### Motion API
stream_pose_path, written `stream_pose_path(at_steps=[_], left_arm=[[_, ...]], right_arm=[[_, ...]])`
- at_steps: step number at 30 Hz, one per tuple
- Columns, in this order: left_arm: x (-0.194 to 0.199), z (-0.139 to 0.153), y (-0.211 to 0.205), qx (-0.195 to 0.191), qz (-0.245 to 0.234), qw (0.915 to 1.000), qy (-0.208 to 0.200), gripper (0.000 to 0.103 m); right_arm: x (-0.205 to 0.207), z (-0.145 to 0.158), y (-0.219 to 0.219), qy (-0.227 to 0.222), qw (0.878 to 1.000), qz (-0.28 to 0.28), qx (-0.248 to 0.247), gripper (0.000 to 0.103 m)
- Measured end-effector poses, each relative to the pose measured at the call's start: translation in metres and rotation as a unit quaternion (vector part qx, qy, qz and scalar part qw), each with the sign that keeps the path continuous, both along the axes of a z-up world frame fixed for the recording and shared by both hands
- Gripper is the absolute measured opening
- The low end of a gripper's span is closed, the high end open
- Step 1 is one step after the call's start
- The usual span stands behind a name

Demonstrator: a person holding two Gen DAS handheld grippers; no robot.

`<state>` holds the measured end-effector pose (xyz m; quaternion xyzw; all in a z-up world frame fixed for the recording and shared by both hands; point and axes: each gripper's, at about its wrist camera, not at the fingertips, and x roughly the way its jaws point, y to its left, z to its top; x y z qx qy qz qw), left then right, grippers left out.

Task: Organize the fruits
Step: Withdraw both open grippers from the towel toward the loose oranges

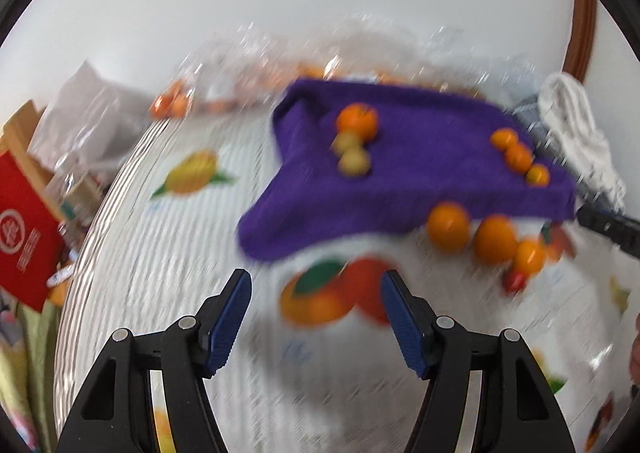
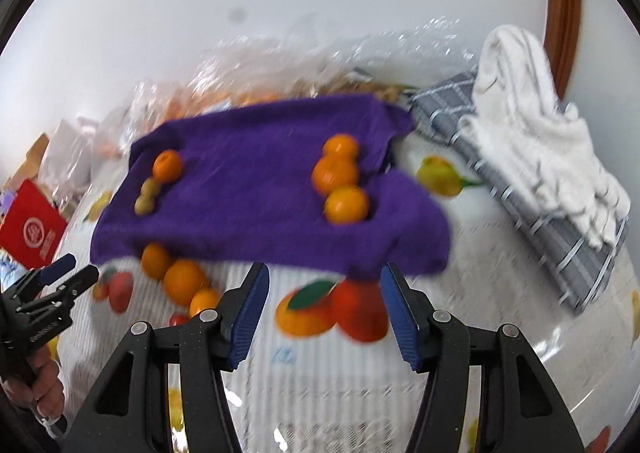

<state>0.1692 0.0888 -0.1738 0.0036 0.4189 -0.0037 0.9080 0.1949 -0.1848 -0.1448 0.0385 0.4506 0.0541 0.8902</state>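
A purple cloth (image 1: 400,157) (image 2: 256,197) lies on the fruit-print table cover. On it sit an orange (image 1: 357,121) (image 2: 167,165) with two small yellow-green fruits (image 1: 352,157) (image 2: 146,197) beside it, and a row of three oranges (image 1: 518,157) (image 2: 340,185). Three more oranges (image 1: 486,237) (image 2: 180,277) and a small red fruit (image 1: 515,280) (image 2: 178,320) lie on the table cover by the cloth's near edge. My left gripper (image 1: 316,285) (image 2: 72,273) is open and empty. My right gripper (image 2: 325,277) is open and empty. Both views are blurred.
Clear plastic bags with more fruit (image 1: 256,69) (image 2: 280,65) lie behind the cloth. A grey checked cloth (image 2: 532,193) with a white towel (image 2: 540,133) (image 1: 576,129) on it lies at right. A red box (image 1: 24,221) (image 2: 34,225) stands at left.
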Motion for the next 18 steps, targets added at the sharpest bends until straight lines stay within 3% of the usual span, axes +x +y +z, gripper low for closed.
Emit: stream_pose_path(at_steps=[7,12,18], left_arm=[[-0.014,-0.018,0.026,-0.019,0.02,0.9991,0.031,0.065],[-0.021,-0.021,0.026,-0.008,0.016,0.9997,0.017,0.065],[-0.019,-0.022,0.023,-0.003,0.011,0.9997,0.021,0.075]], right_arm=[[-0.02,-0.014,0.039,-0.01,0.998,0.06,-0.008,0.057],[-0.018,-0.022,0.052,-0.002,0.997,0.074,0.007,0.048],[-0.004,-0.029,0.056,0.011,0.996,0.074,0.038,0.045]])
